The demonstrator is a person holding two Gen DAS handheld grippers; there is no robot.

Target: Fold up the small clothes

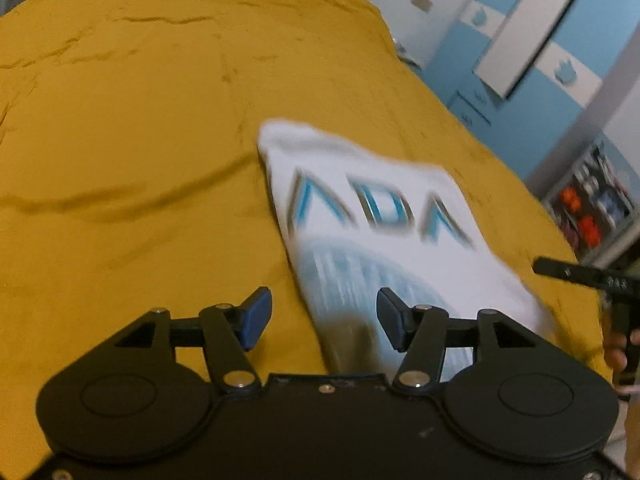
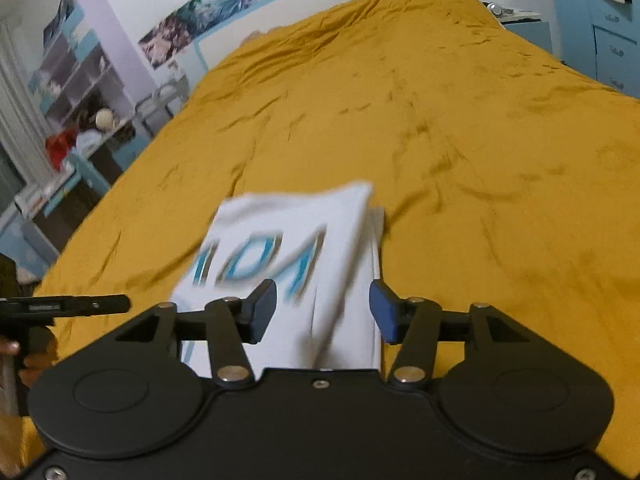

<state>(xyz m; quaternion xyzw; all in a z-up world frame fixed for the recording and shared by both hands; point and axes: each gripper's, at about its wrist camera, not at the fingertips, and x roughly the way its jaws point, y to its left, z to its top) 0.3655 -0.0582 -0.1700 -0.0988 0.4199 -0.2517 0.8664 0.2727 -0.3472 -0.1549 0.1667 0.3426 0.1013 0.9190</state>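
Left gripper [image 1: 324,318]: fingers part-open, nothing between the pads. We see only bed cover and the near edge of the folded white shirt [image 1: 372,224] in the gap, no contact. The shirt lies ahead and to the right of this gripper, on the mustard bed cover [image 1: 132,152]. Its long axis runs away from us, tilted up-left in the left wrist view. Print faces up; lettering is blurred, so we can't read it reliably.

Right gripper [image 2: 323,312]: fingers also part-open, empty. In the right wrist view the shirt [image 2: 288,240] sits almost dead ahead between the two fingers, its near edge hidden under the gripper body. The pads don't press on it.

Each gripper's handle, held by a hand, shows at the edge of the other's view, so both are at the shirt's near end, one on each side.

Our read: the right gripper is better centred on the shirt; the left is offset toward its left edge. The shirt looks already folded to a compact rectangle. Any next fold would likely run across the long axis, near end to far end.
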